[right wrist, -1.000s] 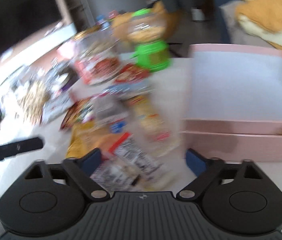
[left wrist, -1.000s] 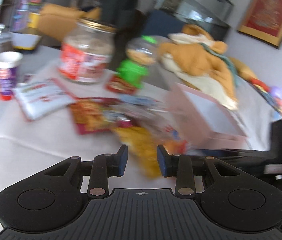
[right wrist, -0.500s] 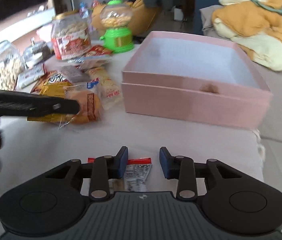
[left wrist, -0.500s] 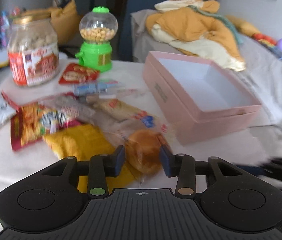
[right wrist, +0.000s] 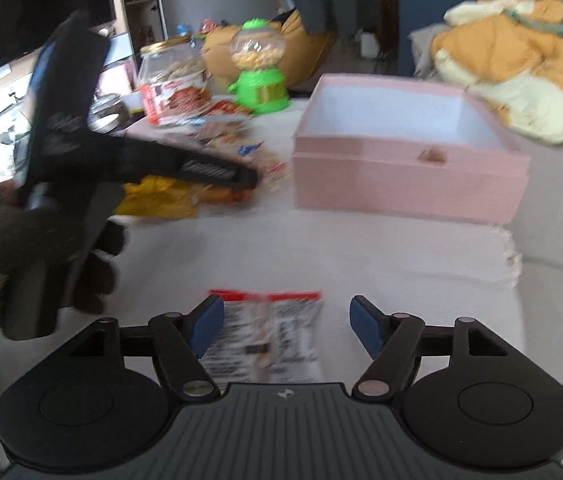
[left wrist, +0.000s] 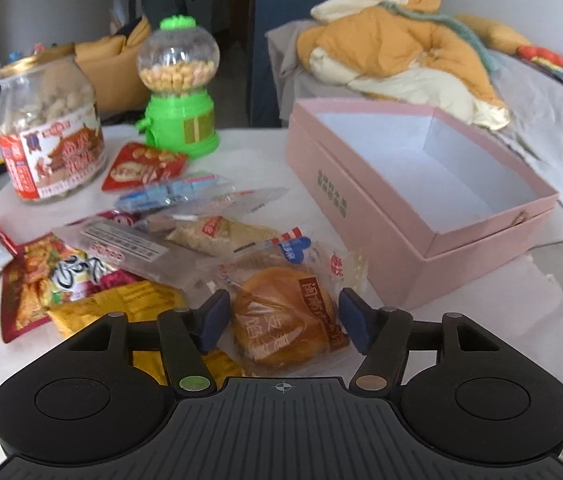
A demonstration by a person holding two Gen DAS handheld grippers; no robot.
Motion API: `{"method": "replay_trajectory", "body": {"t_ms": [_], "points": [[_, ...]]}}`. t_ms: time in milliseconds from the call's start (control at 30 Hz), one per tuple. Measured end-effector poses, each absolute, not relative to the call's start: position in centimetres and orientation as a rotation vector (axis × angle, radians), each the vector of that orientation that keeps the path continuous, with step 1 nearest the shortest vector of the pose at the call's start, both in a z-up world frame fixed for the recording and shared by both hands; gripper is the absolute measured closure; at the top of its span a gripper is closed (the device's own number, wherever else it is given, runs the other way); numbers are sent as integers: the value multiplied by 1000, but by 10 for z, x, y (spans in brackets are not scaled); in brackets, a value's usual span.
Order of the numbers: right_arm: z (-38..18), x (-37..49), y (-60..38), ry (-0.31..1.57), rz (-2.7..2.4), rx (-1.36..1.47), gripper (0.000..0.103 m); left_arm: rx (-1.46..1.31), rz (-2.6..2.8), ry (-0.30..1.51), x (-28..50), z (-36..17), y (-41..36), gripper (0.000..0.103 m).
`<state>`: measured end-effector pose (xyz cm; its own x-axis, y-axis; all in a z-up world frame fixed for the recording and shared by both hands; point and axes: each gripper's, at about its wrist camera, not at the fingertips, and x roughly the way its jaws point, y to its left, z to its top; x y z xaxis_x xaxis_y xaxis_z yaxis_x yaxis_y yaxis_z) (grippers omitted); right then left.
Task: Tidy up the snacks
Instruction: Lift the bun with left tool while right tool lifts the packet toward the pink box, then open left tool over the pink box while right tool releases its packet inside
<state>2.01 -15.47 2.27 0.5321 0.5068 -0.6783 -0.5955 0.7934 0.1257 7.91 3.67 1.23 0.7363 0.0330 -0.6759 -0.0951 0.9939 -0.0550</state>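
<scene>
Straddling a wrapped bun (left wrist: pixel 287 316) with the left gripper (left wrist: pixel 279 322), jaws just opened wide, blue pads standing off either side of the wrapper without pressing it. Hovering likewise with the right gripper (right wrist: pixel 286 328), jaws just opened too, over a small printed packet (right wrist: pixel 265 334) lying flat on the white cloth (right wrist: pixel 361 256), nothing clamped. Looks like the picking step: two snacks lined up, neither lifted yet. Calls next for closing on each wrapper, lifting clear, then carrying forward and rightward to the open pink box (left wrist: pixel 421 184), empty inside as far as can be seen. Beyond the left tongs, a heap of snack bags (left wrist: pixel 121 256); farther off, a peanut jar (left wrist: pixel 49 128) and a green candy dispenser (left wrist: pixel 179 88). Hard to read: packet print blurred in the right wrist view, its near end hidden under the gripper body. Left-hand tool (right wrist: pixel 185 164) smeared by motion there, covering part of the heap.
</scene>
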Motion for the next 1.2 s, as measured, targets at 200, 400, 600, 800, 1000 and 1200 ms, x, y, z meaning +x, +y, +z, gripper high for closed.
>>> {"method": "replay_trajectory", "body": {"t_ms": [200,400,600,800,1000,1200], "points": [[28,21,-155,811,593,-119,32,-173,-51,719,43,21,50,43],[27,1,-136,800,615,-262,30,-229,-105,709,-26,34,65,43],[19,1,-118,830,600,-294,33,-251,-121,703,-58,51,75,43],[39,0,-134,793,608,-279,56,-201,-226,694,-59,61,51,43],[77,19,-169,689,536,-200,56,-237,-296,531,24,107,33,43],[87,49,-192,653,465,-126,56,-383,-288,630,155,89,30,46]]}}
